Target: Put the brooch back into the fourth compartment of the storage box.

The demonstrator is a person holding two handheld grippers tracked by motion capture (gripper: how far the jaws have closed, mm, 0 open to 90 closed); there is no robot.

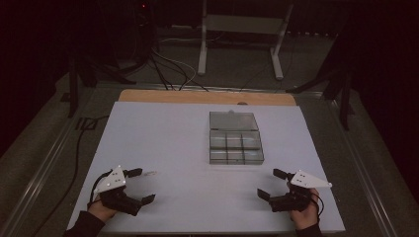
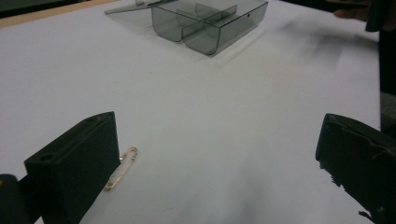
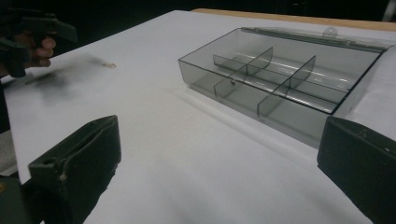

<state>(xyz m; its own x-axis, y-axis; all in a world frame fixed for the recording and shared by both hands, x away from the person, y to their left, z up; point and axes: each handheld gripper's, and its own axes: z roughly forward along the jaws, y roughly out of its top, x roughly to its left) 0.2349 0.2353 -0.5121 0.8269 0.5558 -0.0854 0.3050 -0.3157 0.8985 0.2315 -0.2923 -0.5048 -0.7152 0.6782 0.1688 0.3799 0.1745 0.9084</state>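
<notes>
A clear grey compartment box (image 1: 235, 139) lies open in the middle of the white table (image 1: 163, 128), its lid folded back on the far side; its compartments (image 3: 280, 84) look empty. A small gold safety pin (image 2: 121, 168) lies on the table just beside the left jaw of my left gripper (image 1: 141, 186); from the high view it is a faint glint (image 1: 149, 173). My left gripper is open at the near left with nothing between its jaws. At the near right my right gripper (image 1: 269, 183) is open as well, pointing toward the box (image 2: 210, 23).
The table's wooden far edge (image 1: 207, 97) lies beyond the box. Cables (image 1: 168, 69) and a white metal stand (image 1: 242, 29) are on the floor behind the table. A black cable (image 1: 76, 148) runs along the table's left side.
</notes>
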